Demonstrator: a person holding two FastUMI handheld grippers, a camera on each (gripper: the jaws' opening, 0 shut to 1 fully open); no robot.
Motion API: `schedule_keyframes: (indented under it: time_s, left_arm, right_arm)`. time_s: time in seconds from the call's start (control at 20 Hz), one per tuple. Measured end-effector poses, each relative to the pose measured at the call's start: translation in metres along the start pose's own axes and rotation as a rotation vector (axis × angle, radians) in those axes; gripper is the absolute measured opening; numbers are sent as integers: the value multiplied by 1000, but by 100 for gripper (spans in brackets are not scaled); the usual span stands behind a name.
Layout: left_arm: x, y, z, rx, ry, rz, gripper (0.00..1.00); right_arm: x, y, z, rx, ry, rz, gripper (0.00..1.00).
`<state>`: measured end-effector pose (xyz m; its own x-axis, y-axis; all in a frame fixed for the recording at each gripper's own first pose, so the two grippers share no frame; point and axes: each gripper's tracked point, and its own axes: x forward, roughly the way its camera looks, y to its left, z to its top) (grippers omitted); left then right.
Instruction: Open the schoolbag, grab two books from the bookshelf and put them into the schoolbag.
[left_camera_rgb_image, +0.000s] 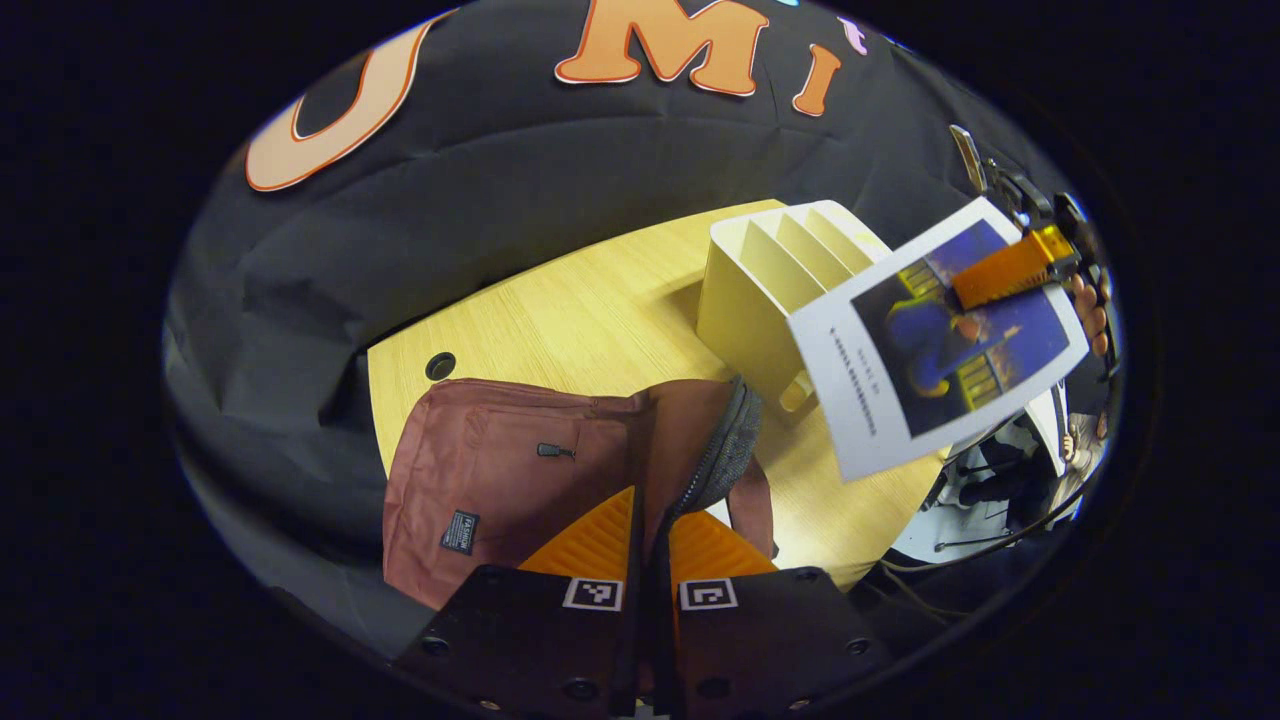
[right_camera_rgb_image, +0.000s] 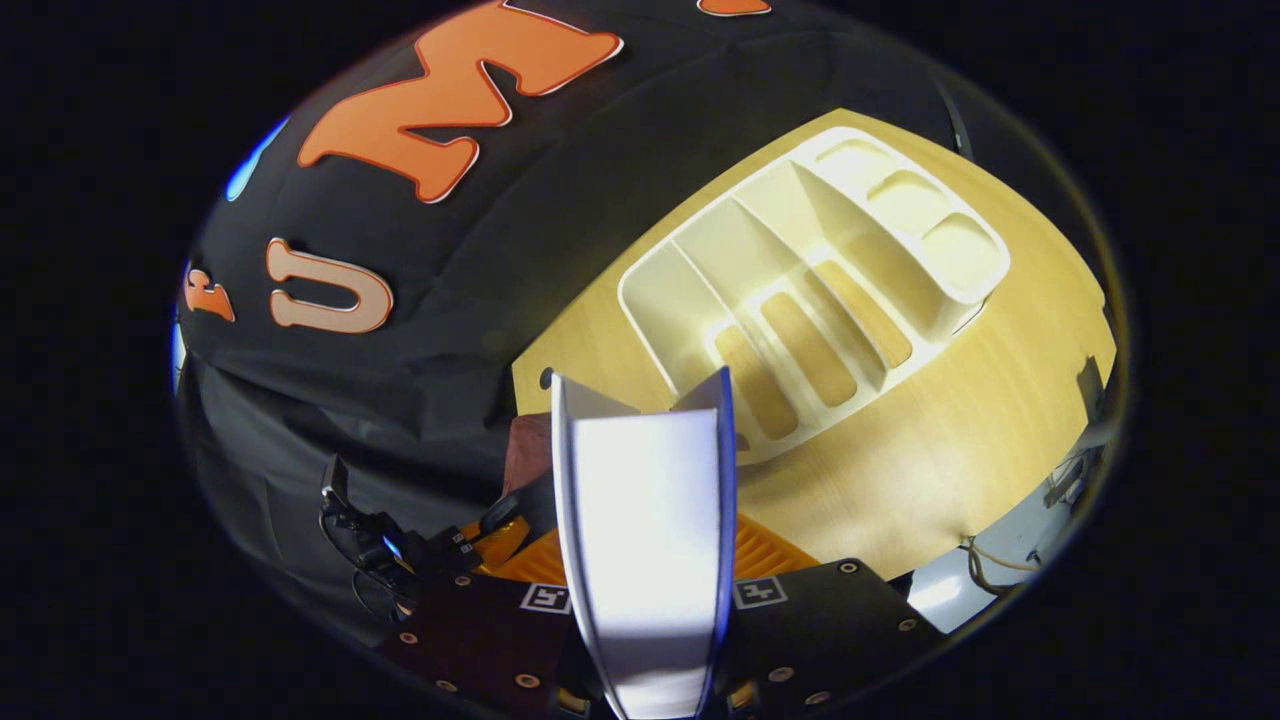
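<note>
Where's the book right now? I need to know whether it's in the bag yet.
Not yet: in the left gripper view the book hangs in the air at the right, clamped in the right claw, beside the bookshelf and above the table.

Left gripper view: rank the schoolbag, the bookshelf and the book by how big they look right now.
1. schoolbag, largest.
2. book held by the right gripper; it hangs nearer the camera, so its rank against the shelf is unsure.
3. bookshelf, partly hidden behind the book.
</note>
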<state>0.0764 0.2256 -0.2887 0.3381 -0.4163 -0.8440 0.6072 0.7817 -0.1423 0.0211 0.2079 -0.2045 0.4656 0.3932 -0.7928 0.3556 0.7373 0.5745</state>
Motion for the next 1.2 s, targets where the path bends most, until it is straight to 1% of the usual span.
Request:
schedule_keyframes:
  time_s: [0.05, 0.25, 0.45, 0.65, 0.7, 0.75, 0.8, 0.85, 0.9, 0.95, 1.1, 1.2]
  left_arm:
    - [-1, 0, -1, -7, -2, 1, 7]
    - [-3, 0, -3, -17, -10, 9, 7]
    - [-4, -6, -3, -31, -19, 7, 7]
    - [-6, -12, -2, -11, -33, 15, 7]
    - [-8, -13, -3, -4, -35, 18, 7]
    - [-9, -13, -1, -1, -39, 23, 7]
    - [-10, -15, -1, 2, -40, 24, 7]
    - [-11, -16, 1, 4, -46, 25, 7]
    - [-12, -19, 0, 4, -47, 23, 7]
    - [-13, -22, 2, 11, -55, 28, 7]
    - [-13, -30, 5, 60, -79, 36, 7]
    - [-15, -32, 7, 74, -85, 39, 7]
  right_arm:
    - [9, 4, -10, 5, 15, 19, 50]
    - [42, 16, -37, 19, 48, 58, 51]
    - [76, 26, -52, 2, 40, 88, 51]
    - [112, 33, -73, -6, 48, 119, 51]
    - [122, 35, -75, -9, 33, 121, 51]
    - [131, 39, -76, -13, 29, 127, 41]
    - [137, 44, -77, -3, 18, 145, 41]
    - [143, 48, -79, 3, 17, 160, 46]
    - [149, 51, -83, 6, 25, 162, 41]
    - [155, 50, -87, -4, 16, 150, 41]
    - [170, 58, -95, 31, 17, 180, 41]
    - [177, 61, -99, 55, 29, 198, 41]
